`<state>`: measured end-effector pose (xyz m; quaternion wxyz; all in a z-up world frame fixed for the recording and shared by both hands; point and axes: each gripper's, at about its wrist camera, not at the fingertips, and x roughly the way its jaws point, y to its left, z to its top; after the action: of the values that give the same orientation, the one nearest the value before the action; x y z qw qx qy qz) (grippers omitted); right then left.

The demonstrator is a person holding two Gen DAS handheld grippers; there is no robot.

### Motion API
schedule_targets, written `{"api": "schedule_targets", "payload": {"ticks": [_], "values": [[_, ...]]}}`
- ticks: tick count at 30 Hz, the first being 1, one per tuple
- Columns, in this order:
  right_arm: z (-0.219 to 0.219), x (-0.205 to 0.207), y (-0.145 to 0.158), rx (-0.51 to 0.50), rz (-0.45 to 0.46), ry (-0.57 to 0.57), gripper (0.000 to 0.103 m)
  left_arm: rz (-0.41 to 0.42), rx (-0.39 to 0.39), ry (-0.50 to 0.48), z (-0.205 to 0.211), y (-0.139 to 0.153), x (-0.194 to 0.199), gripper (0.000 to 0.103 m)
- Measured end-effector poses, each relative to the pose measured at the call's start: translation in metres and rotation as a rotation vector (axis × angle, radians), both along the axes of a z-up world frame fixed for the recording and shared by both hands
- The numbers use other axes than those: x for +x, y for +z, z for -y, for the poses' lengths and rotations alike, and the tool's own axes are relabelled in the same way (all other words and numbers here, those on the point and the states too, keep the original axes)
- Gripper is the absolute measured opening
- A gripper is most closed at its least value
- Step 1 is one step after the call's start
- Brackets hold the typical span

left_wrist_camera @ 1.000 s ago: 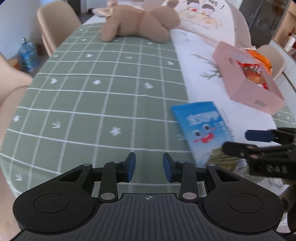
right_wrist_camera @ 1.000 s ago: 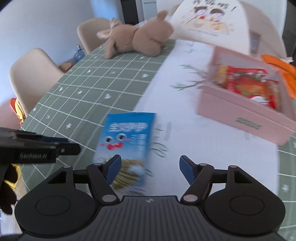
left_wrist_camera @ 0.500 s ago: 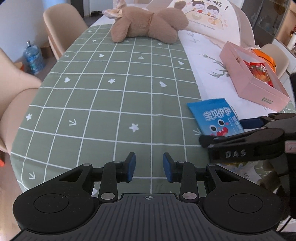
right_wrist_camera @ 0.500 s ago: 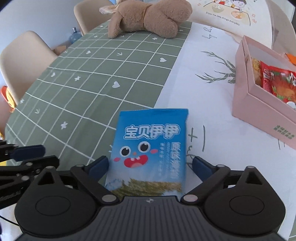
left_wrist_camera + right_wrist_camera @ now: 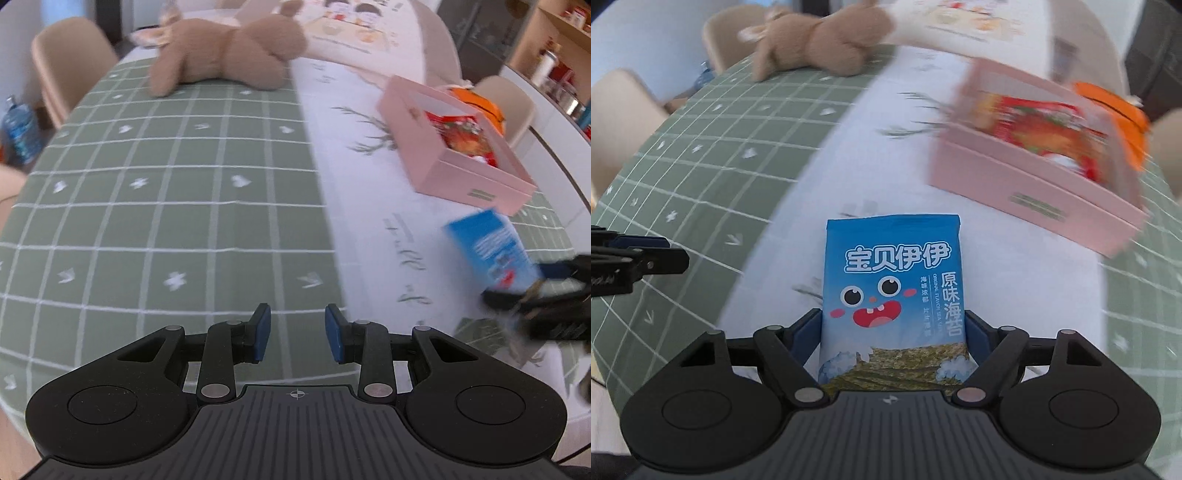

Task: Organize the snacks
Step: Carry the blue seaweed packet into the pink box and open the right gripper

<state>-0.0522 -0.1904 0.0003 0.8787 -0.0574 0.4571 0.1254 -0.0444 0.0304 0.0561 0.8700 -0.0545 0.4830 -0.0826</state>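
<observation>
Right gripper [image 5: 893, 325] clamped on the blue seaweed packet [image 5: 892, 291], pads on its two long side edges at the lower half. Packet is off the cloth, long axis running straight out along the fingers, top seam pointing forward. Left-wrist view confirms it: packet [image 5: 493, 251] lifted and tilted, held near the right table edge.

Left gripper [image 5: 297, 334] has its fingers apart with nothing between them, hovering over the green check tablecloth [image 5: 166, 177], well apart from the packet. Not involved in this step, I'd say.

Key relation: pink box [image 5: 1034, 188] lies ahead and to the right of the held packet, open top, red snack bag [image 5: 1045, 125] already inside. Box long axis runs diagonally across the right-wrist view, so the packet's long axis looks roughly crosswise to it. Judgement: next move is carry forward-right, likely with some yaw to line the packet up with the free space beside the red bag. Both views are motion-blurred, so the exact free space in the box is unclear.

Plush toy [image 5: 816, 40] at the far end, out of the path.
</observation>
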Motion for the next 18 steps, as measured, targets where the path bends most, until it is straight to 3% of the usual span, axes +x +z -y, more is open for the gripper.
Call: {"api": "schedule_targets", "payload": {"ticks": [5,7,10,12,15,18], "values": [[0.060,0.006,0.071,0.023,0.206,-0.119,0.079,0.040,-0.039,-0.045,0.030,0.013,0.009,0.036],[0.074,0.023,0.105,0.036,0.296,-0.142,0.080,0.057,-0.042,-0.069,0.044,0.020,0.013,0.036],[0.079,0.066,0.130,0.024,0.344,-0.169,0.081,0.082,-0.048,-0.099,0.063,0.028,0.019,0.036],[0.080,0.102,0.131,0.045,0.325,-0.176,0.086,0.086,-0.057,-0.101,0.072,0.032,0.024,0.036],[0.082,0.151,0.106,0.098,0.227,-0.185,0.087,0.102,-0.059,-0.110,0.080,0.035,0.026,0.036],[0.094,0.162,0.078,0.178,0.177,-0.215,0.087,0.117,-0.052,-0.121,0.085,0.031,0.026,0.036]]}}
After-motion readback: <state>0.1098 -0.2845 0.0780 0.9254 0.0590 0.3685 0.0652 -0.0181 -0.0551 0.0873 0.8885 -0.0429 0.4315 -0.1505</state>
